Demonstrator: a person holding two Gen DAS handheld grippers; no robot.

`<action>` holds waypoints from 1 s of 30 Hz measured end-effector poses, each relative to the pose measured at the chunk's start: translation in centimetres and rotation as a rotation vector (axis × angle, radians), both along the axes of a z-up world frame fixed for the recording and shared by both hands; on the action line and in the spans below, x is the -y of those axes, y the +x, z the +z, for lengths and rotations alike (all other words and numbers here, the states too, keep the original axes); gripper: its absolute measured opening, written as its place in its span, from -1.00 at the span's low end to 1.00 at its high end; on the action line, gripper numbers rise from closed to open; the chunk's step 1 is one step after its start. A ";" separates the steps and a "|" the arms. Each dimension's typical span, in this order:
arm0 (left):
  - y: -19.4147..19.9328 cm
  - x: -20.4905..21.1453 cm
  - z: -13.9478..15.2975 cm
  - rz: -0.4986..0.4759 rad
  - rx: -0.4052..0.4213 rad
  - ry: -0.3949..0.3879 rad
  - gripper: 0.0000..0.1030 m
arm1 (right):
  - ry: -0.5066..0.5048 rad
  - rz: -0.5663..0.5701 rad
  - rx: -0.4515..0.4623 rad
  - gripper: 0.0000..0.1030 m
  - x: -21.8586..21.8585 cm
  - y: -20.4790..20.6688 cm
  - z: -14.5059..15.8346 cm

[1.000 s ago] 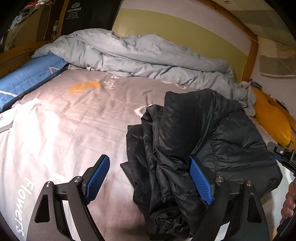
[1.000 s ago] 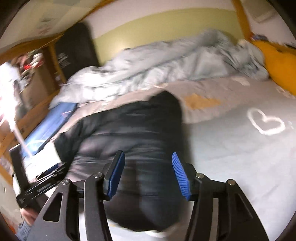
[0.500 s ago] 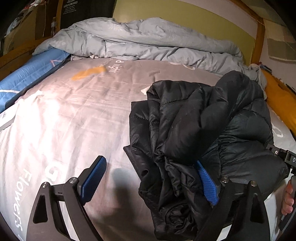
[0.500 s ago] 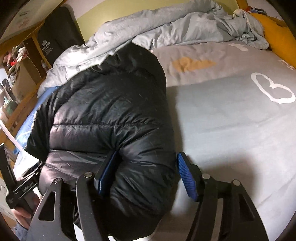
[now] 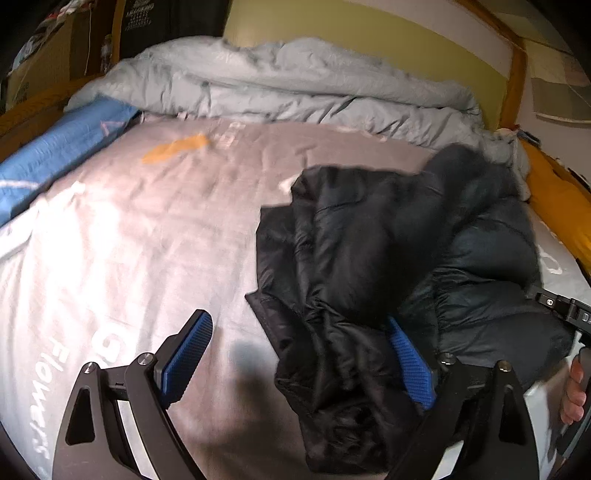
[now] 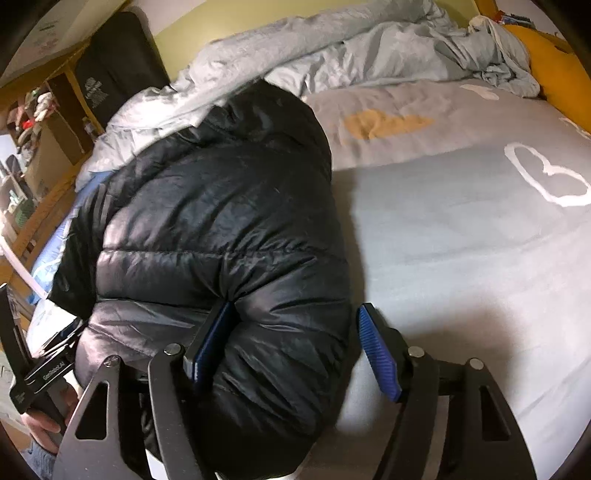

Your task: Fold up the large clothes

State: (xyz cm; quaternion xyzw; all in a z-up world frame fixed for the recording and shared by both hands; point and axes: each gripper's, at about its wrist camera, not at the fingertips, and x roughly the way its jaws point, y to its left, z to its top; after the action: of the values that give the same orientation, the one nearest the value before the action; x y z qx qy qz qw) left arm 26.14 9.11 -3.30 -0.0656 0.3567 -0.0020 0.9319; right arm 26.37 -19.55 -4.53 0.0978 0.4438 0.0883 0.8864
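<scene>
Where the left wrist view begins, the left gripper (image 5: 299, 363) stands wide open, its left pad (image 5: 186, 360) over bare sheet (image 5: 122, 258) and its right pad (image 5: 410, 371) pressed against the crumpled near edge of the black jacket (image 5: 388, 266); nothing is pinched between the two. In the right wrist view the right gripper (image 6: 295, 354) is also spread, with a puffy fold of the jacket (image 6: 221, 206) bulging between its pads: the left pad (image 6: 212, 339) is sunk into the fabric, the right pad (image 6: 378, 354) sits just beside it, so the jaws straddle the fold without closing on it. The jacket lies bunched in a heap on the bed, near the front edge, quilted panels uppermost on the right-hand side, loose lining folds on the left. At the right edge of the left view, the other tool's black body (image 5: 565, 310) and fingers of a hand (image 5: 574, 397) show just past the jacket; at the lower left of the right view, a hand (image 6: 40, 424) grips the other tool. Beyond the jacket the grey sheet carries a white heart (image 6: 546, 177), an orange patch (image 6: 384, 123) and white lettering (image 5: 48, 391). Further back, a rumpled grey duvet (image 5: 295, 85) lies along the headboard wall (image 5: 369, 33). A blue mat (image 5: 55, 155) flanks the bed's left side, an orange pillow (image 6: 557, 62) its right. Shelves (image 6: 33, 122) stand far left, blurred.
</scene>
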 end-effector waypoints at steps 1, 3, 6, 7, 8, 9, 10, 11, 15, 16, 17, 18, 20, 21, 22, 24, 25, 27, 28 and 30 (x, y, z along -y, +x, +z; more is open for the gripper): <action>-0.5 0.2 0.8 -0.016 0.032 0.008 0.78 | 0.001 0.008 0.013 0.15 0.0 -0.2 0.5; -1.6 0.8 2.7 -0.042 0.106 0.018 0.80 | 0.032 0.014 0.051 0.14 0.4 -0.5 1.6; -2.2 2.0 4.3 -0.052 0.145 0.036 0.96 | 0.095 0.018 0.052 0.14 0.9 -0.3 2.2; -2.3 2.5 4.4 -0.059 0.153 0.047 0.99 | 0.102 0.017 0.044 0.14 0.9 -0.2 2.2; -2.3 2.9 4.4 -0.063 0.156 0.059 0.99 | 0.104 0.017 0.040 0.14 0.9 -0.1 2.1; -2.2 3.2 4.3 -0.067 0.153 0.066 0.99 | 0.104 0.018 0.037 0.15 0.9 -0.1 2.1; -2.0 3.2 4.2 -0.072 0.144 0.067 0.99 | 0.103 0.019 0.034 0.15 0.9 -0.1 2.0; -1.7 3.4 3.7 -0.076 0.128 0.059 0.99 | 0.104 0.018 0.032 0.16 0.9 -0.1 2.0; -1.2 2.1 2.8 -0.072 0.093 -0.044 0.99 | 0.139 0.014 0.035 0.54 0.9 0.0 1.9; -1.1 1.7 2.6 -0.071 0.083 -0.074 0.99 | 0.141 0.015 0.035 0.57 0.9 0.0 1.9; -0.9 1.3 2.5 -0.071 0.075 -0.098 0.99 | 0.140 0.017 0.032 0.57 0.8 0.0 1.8; -0.8 1.1 2.4 -0.071 0.070 -0.114 0.99 | 0.138 0.018 0.029 0.58 0.8 0.1 1.7; -0.6 0.9 2.3 -0.074 0.063 -0.131 0.99 | 0.144 0.020 0.021 0.58 0.8 0.3 1.5; -0.6 0.9 2.2 -0.076 0.061 -0.132 0.99 | 0.150 0.021 0.016 0.58 0.8 0.4 1.3; -0.6 0.9 2.2 -0.077 0.058 -0.134 0.99 | 0.155 0.020 0.013 0.58 0.8 0.4 1.2; -0.6 0.8 2.1 -0.078 0.058 -0.134 0.99 | 0.160 0.018 0.008 0.58 0.8 0.5 1.0; -0.6 0.8 2.1 -0.080 0.057 -0.133 0.99 | 0.161 0.018 0.007 0.58 0.8 0.5 1.0; -0.6 0.7 2.0 -0.082 0.054 -0.134 0.99 | 0.162 0.018 0.007 0.58 0.8 0.5 0.9; -0.6 0.6 1.9 -0.083 0.052 -0.137 0.99 | 0.163 0.019 0.007 0.58 0.8 0.6 0.9; -0.6 0.5 1.8 -0.081 0.047 -0.137 0.99 | 0.168 0.020 0.006 0.58 0.8 0.6 0.8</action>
State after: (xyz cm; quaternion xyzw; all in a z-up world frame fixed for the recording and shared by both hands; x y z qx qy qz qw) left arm 25.56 8.63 -1.49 -0.1146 0.3362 -0.0656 0.9325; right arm 26.98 -20.33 -3.69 0.1670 0.4331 0.1342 0.8755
